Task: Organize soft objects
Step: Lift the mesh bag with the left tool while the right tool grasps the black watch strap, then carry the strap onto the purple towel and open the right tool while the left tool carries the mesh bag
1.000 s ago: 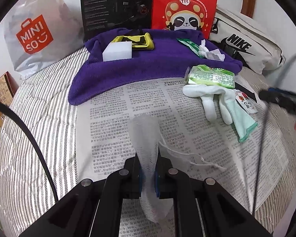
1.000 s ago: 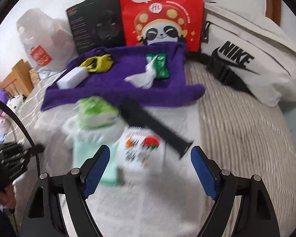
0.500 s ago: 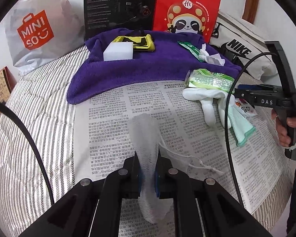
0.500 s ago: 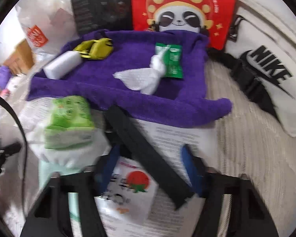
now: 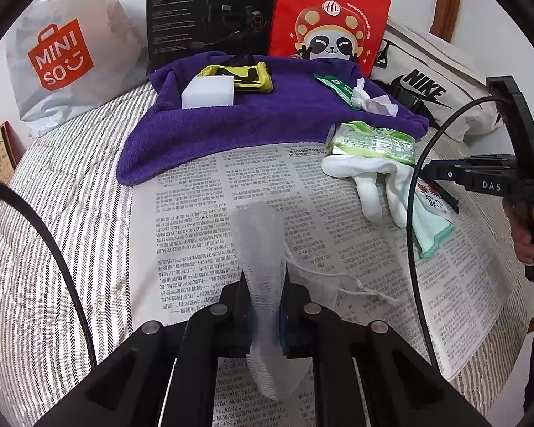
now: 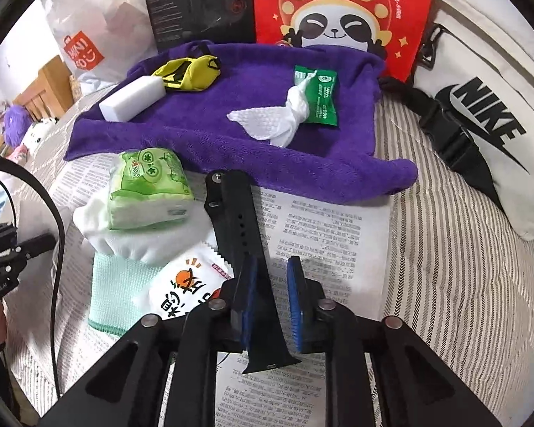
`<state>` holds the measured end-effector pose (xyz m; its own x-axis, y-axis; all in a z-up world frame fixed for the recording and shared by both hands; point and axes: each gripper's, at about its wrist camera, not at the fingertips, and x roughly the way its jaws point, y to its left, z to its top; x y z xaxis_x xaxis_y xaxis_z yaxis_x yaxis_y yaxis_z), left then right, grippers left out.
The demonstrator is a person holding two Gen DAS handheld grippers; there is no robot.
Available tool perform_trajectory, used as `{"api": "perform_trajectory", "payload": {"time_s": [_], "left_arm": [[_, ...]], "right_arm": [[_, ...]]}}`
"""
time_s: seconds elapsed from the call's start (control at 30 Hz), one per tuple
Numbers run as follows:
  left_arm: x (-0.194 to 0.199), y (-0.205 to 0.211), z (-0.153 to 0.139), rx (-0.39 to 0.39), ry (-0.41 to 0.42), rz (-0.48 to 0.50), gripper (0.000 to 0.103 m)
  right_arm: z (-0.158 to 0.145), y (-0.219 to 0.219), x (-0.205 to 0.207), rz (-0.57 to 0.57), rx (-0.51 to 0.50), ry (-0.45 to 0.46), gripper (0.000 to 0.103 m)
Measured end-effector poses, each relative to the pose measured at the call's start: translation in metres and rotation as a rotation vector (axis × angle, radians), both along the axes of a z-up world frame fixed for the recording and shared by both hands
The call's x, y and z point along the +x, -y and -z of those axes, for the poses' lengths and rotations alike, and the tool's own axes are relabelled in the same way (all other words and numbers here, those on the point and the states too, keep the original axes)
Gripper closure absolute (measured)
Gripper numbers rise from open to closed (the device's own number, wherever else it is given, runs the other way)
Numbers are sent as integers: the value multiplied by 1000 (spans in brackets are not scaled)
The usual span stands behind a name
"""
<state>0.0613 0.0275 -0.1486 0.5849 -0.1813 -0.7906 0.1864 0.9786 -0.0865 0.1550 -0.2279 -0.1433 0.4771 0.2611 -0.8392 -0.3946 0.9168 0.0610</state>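
Closing on a black watch strap (image 6: 244, 249) lying on the newspaper (image 6: 324, 235) just before the purple towel (image 6: 231, 138), the right gripper (image 6: 272, 302) has narrowed its jaws; pads look not yet pressed. Centre the strap, squeeze fully, then lift. Left gripper (image 5: 265, 315) clamps white mesh fabric (image 5: 260, 245). Legible behind towel: MINISO bag (image 5: 58, 60), NIKE pouch (image 6: 487, 114).

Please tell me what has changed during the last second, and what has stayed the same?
The right gripper came forward and down over the black strap, and its jaws have just been closing around it; a gap still shows on one side. The left gripper stays shut on the white mesh cloth. The things on the purple towel have not moved.
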Motion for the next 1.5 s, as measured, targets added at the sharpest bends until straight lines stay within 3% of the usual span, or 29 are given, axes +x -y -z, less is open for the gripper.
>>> {"api": "perform_trajectory", "payload": {"time_s": [0.1, 0.27, 0.33, 0.4, 0.63, 0.8, 0.97, 1.5], "left_arm": [[-1, -1, 0, -5, -3, 4, 92], [-1, 0, 0, 0, -6, 4, 92], [-1, 0, 0, 2, -6, 4, 92], [-2, 1, 0, 5, -5, 3, 92], [-1, 0, 0, -2, -4, 5, 92], [-2, 0, 0, 4, -2, 8, 92], [-2, 0, 0, -2, -2, 9, 92], [3, -9, -8, -46, -42, -20, 94]], "right_arm": [[1, 0, 4, -3, 10, -7, 60], [6, -6, 1, -44, 33, -18, 60], [7, -9, 1, -48, 26, -1, 61], [7, -12, 3, -48, 22, 17, 82], [2, -14, -2, -59, 17, -9, 82], [6, -17, 1, -52, 18, -15, 77], [5, -17, 5, -39, 31, -13, 84], [-20, 19, -18, 15, 73, -8, 84]]}}
